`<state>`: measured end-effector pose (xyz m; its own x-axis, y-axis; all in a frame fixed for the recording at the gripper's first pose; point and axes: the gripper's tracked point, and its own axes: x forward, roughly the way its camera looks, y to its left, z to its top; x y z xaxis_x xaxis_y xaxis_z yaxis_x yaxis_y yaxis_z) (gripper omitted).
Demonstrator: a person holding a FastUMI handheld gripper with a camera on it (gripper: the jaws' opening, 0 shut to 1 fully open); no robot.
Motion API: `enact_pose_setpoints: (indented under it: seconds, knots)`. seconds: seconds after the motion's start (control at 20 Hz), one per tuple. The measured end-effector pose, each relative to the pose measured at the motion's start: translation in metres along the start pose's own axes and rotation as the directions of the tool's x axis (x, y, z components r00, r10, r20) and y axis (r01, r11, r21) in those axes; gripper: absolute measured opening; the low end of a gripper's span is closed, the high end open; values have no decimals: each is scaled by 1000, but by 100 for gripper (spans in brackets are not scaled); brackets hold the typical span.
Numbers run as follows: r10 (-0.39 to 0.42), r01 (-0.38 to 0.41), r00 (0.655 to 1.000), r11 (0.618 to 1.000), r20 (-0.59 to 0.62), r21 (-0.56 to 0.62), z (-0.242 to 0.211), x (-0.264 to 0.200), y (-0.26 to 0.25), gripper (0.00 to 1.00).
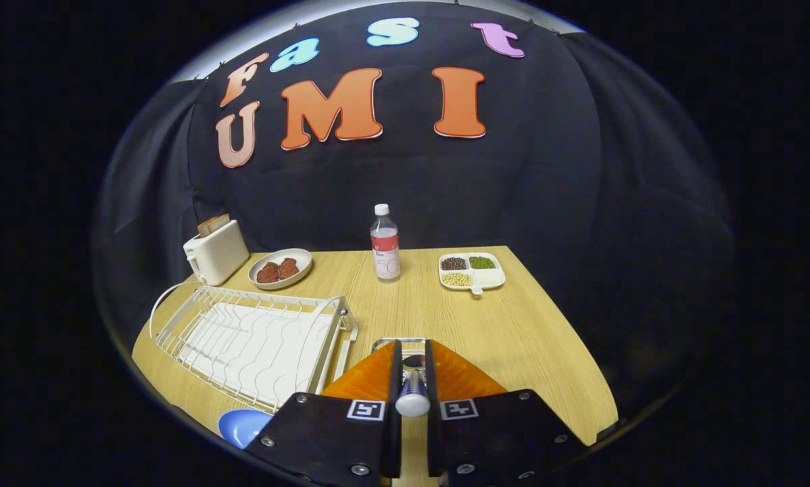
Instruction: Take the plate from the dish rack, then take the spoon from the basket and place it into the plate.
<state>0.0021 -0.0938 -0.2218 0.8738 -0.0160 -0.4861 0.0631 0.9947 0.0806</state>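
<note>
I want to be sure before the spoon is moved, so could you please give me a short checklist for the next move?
1. Spoon held between the tongs: ok, both fingers press its handle.
2. Plate out of the dish rack: ok, it lies on the table beside the rack.
3. Spoon clear of the basket: cannot tell, its bowl sits near the rim.
4. Plate free to receive the spoon: ok on the visible part.
5. Bottle well beyond the fingers: ok.

Wooden table (pixel 513 325), bearing: toaster (pixel 216 251), plate of two patties (pixel 280 268), bottle (pixel 385 245), divided tray of beans (pixel 472 271), wire dish rack (pixel 256 341), blue plate (pixel 243 426), and basket (pixel 399 343) just ahead of the fingers.
</note>
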Motion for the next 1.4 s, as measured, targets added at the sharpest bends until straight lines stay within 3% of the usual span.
enact_pose_setpoints:
  seconds: [0.45,0.8,1.1,1.4]
  knots:
    - [42,-43,998,999,52,9,36,-68,39,15]
    - [233,-231,972,970,12,-80,18,-99,117,15]
    - [396,-403,915,902,-72,-156,-13,-116,167,15]
    - [487,-519,853,832,-190,-197,-75,-111,183,15]
